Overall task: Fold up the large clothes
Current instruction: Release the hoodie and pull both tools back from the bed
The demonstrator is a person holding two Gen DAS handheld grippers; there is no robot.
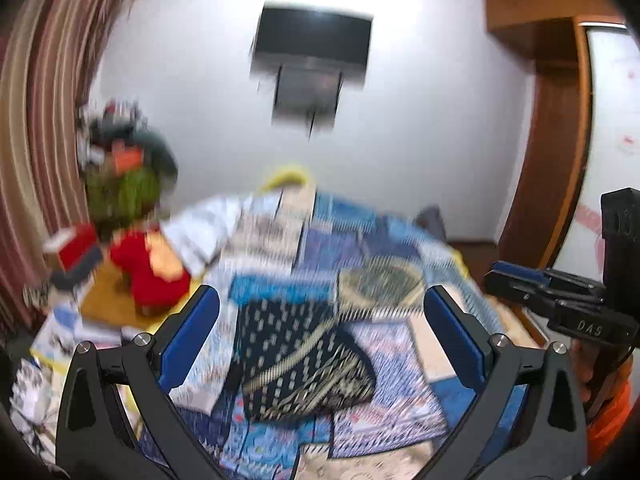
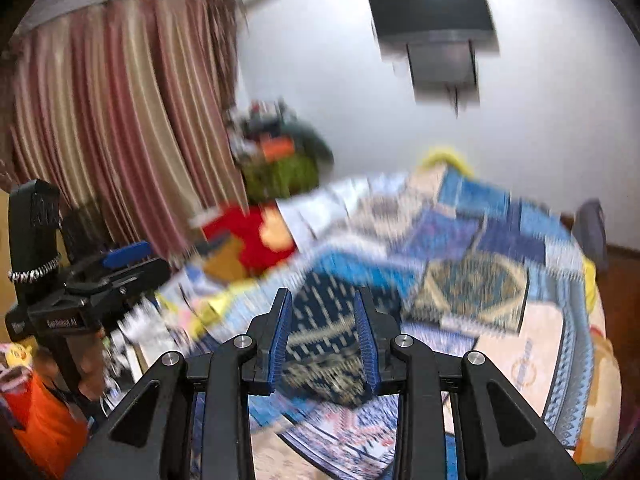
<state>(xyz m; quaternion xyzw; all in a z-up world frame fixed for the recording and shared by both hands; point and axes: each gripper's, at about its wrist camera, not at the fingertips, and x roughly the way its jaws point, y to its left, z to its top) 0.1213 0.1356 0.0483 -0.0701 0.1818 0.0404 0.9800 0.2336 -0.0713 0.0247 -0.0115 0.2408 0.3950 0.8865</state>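
Both grippers hover over the folded navy patterned garment (image 1: 304,360) on the bed (image 2: 532,352): left gripper (image 1: 322,344) jaws wide, right gripper (image 2: 323,340) jaws narrower, both empty.

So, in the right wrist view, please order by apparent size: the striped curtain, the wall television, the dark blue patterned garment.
1. striped curtain, clearly the largest.
2 and 3. wall television and dark blue patterned garment look similar; the garment is nearer and partly hidden behind the right claw, so I leave them unranked.
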